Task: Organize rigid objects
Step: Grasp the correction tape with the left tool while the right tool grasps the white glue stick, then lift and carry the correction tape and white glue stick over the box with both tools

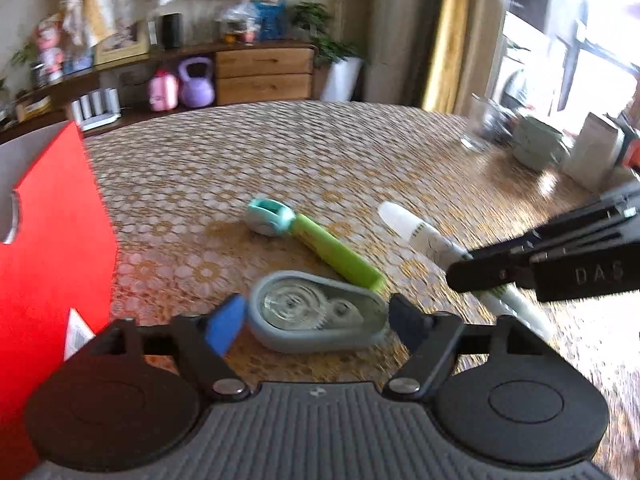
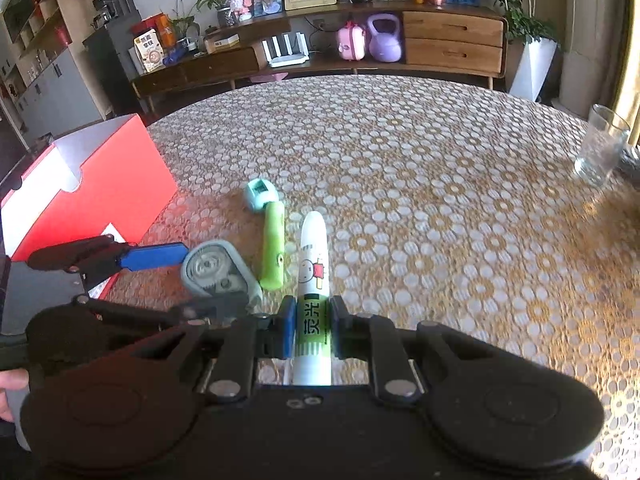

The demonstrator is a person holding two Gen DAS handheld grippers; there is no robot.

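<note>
Right wrist view: the right gripper [image 2: 311, 330] is pinching a white marker [image 2: 314, 264] near its green label, blue pads pressed against both sides of the barrel, cap pointing away toward the far table edge. The marker is lying along the patterned tablecloth [image 2: 440, 208]; whether it is lifted cannot be told. Just left of it a green pen [image 2: 273, 252] is lying with a teal roller [image 2: 259, 195] at its far end, touching or nearly so. A grey tape dispenser [image 2: 216, 272] is sitting left of the pen, between the two fingers of the left gripper [image 2: 200, 280]. A red box [image 2: 116, 196] is standing open at the table's left edge; a glass [image 2: 600, 148] is standing far right. Left wrist view: the left gripper [image 1: 318, 316] is straddling the tape dispenser [image 1: 320, 316], jaws spread wide, with the pads beside the dispenser's ends; whether they are pressing cannot be told because of blur. Beyond it the green pen [image 1: 336, 252] is lying on a diagonal, and the right gripper [image 1: 480, 276] is reaching in from the right over the marker [image 1: 420, 236]. The red box [image 1: 56, 248] is filling the left side.
</note>
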